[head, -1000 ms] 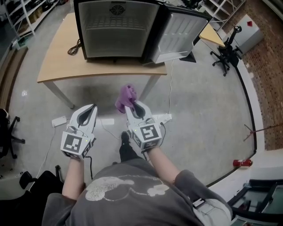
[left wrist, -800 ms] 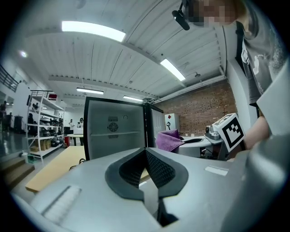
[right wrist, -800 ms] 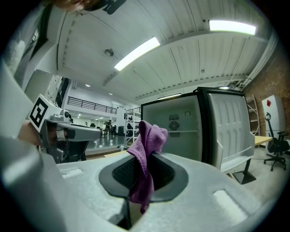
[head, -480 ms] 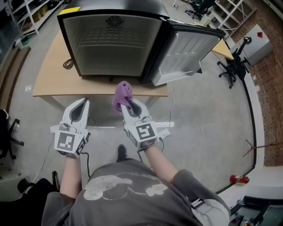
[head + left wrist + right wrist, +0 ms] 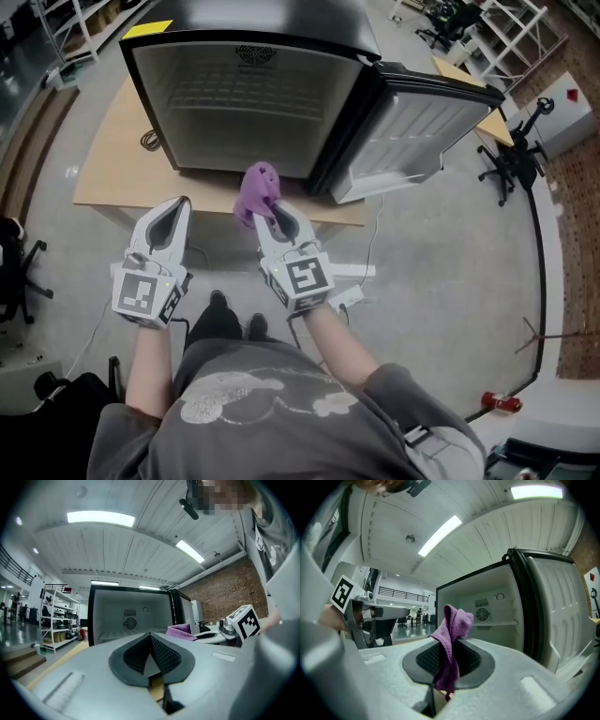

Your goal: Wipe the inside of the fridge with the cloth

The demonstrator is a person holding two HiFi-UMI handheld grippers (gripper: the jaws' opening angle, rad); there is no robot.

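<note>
A black mini fridge (image 5: 253, 103) stands on a wooden table (image 5: 108, 169) with its door (image 5: 412, 131) swung open to the right; the white inside with a wire shelf (image 5: 246, 94) is bare. My right gripper (image 5: 272, 214) is shut on a purple cloth (image 5: 257, 192) that bunches up above its tips, just short of the fridge opening. In the right gripper view the cloth (image 5: 451, 639) hangs between the jaws with the fridge (image 5: 497, 616) ahead. My left gripper (image 5: 169, 217) is shut and holds nothing, level with the right one; its view shows the fridge (image 5: 129, 618) straight ahead.
A black cable (image 5: 148, 141) lies on the table left of the fridge. A white power strip (image 5: 342, 295) sits on the concrete floor by my feet. Office chairs (image 5: 511, 155) stand at the right, shelving (image 5: 75, 19) at the far left.
I have stepped closer to the table, so the fridge looms larger. Both grippers have risen toward the opening, the right one carrying the cloth with it.
</note>
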